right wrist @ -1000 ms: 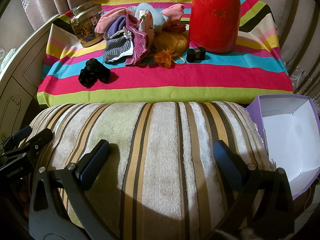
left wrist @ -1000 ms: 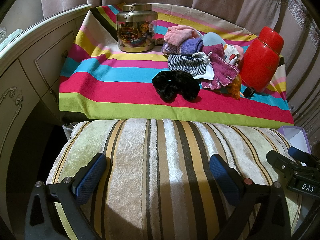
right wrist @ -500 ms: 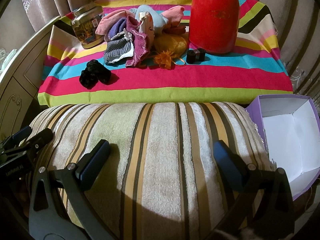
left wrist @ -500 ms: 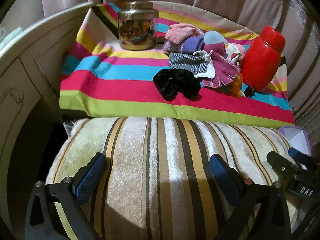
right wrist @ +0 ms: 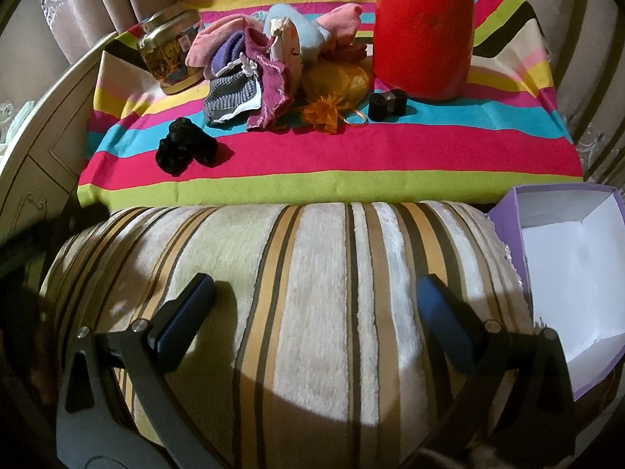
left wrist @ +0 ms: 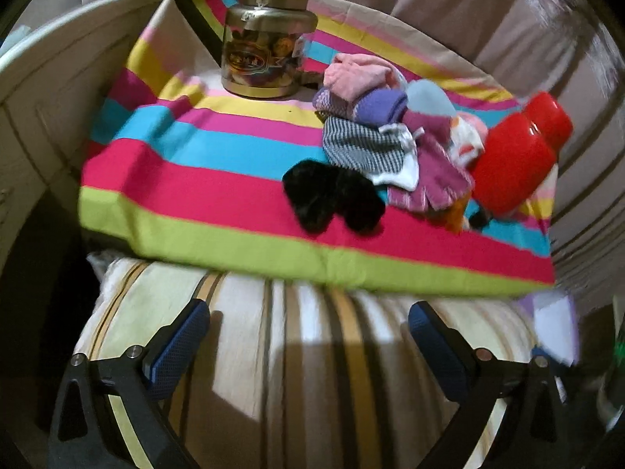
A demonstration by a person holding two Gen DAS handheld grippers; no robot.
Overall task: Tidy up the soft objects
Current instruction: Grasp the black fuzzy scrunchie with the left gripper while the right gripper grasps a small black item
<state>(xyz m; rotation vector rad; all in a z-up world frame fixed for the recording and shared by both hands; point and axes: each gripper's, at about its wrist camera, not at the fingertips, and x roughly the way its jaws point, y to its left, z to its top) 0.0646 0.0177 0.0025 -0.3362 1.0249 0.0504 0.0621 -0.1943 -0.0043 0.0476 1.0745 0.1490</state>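
Moved since a second ago: left gripper point(left wrist: 308, 336), now swung closer to the striped cloth point(left wrist: 218, 191), view blurred, other gripper gone from its 4 o'clock corner. Right gripper point(right wrist: 314, 308) about where it was, dark shape at its 9 o'clock edge now only a smear.

Biggest first. Striped cushion point(right wrist: 312, 293) fills the low half of both views, stripes running from 6 to 12 o'clock. Both grippers above it, jaws spread wide, holding nothing.

Beyond it, at 12 o'clock, bright striped cloth spread flat, stripes running 9 to 3 o'clock.

Purple box point(right wrist: 566, 273) at 3 o'clock in the right view, open top, white inside, nothing seen in it.

Red jar point(right wrist: 424, 27) at 1 o'clock on the cloth, upright, lid on.

Pile of soft things point(right wrist: 269, 58) at 12 o'clock, between red jar and gold tin: pink, purple and light blue bits, a grey checked piece point(right wrist: 232, 93), all heaped and touching. Long way of the pile runs 9 to 3 o'clock.

Gold tin point(left wrist: 267, 43) at 11 o'clock, upright, lid on, inside not seen.

Yellow pouch point(right wrist: 340, 78) with an orange frill, touching the pile, just beside the red jar.

Black fuzzy thing point(right wrist: 185, 148) at 10 o'clock, alone, near the pile, long way running 8 to 2 o'clock.

Small black block point(right wrist: 386, 105) just in front of the red jar.
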